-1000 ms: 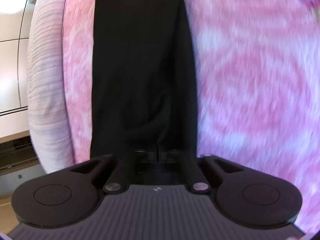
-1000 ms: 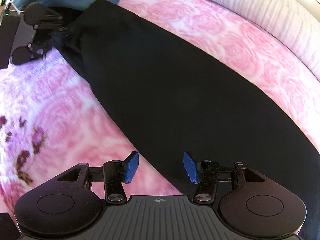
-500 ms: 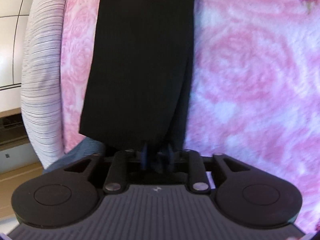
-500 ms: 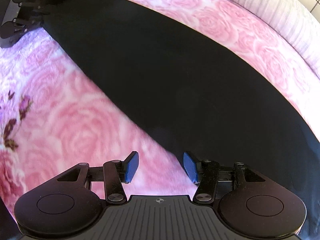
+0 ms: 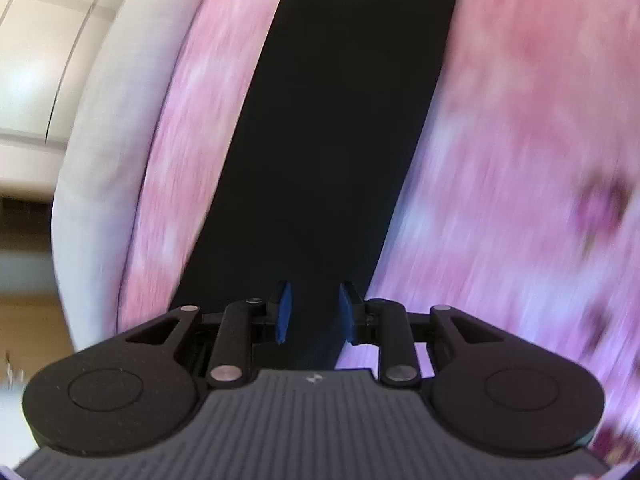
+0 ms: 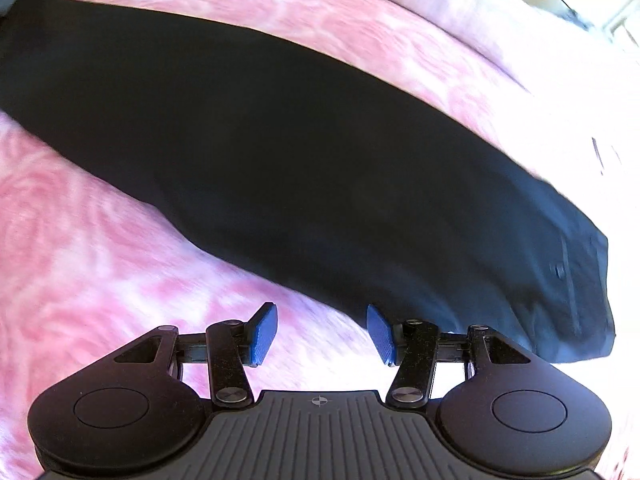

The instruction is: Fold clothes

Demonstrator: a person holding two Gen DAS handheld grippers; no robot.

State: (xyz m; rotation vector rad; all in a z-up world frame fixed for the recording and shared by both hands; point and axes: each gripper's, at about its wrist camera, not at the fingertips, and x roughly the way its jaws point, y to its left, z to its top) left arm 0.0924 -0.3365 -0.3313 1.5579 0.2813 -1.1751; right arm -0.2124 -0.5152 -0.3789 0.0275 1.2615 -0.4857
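Trousers (image 6: 304, 152), black and folded into one long strip, lie across a pink rose-patterned blanket (image 6: 92, 248) on the bed. In the right wrist view the strip runs from the upper left down to the lower right, where its wider end, with what may be a button and seams, lies in overexposed light that washes out the blanket's edge. Its far end is cut off at the left border of that view. The right gripper (image 6: 322, 334) has its blue pads spread apart above bare blanket, just beside the near edge of the trousers and holding nothing. In the left wrist view the same trousers (image 5: 340, 140) run straight away from the camera, and heavy blur smears the blanket (image 5: 500, 160) there. The left gripper (image 5: 312, 312) has its pads parted, with cloth showing between them; whether they touch it is unclear. A pale ribbed cover (image 5: 108, 152) borders the blanket's far edge.
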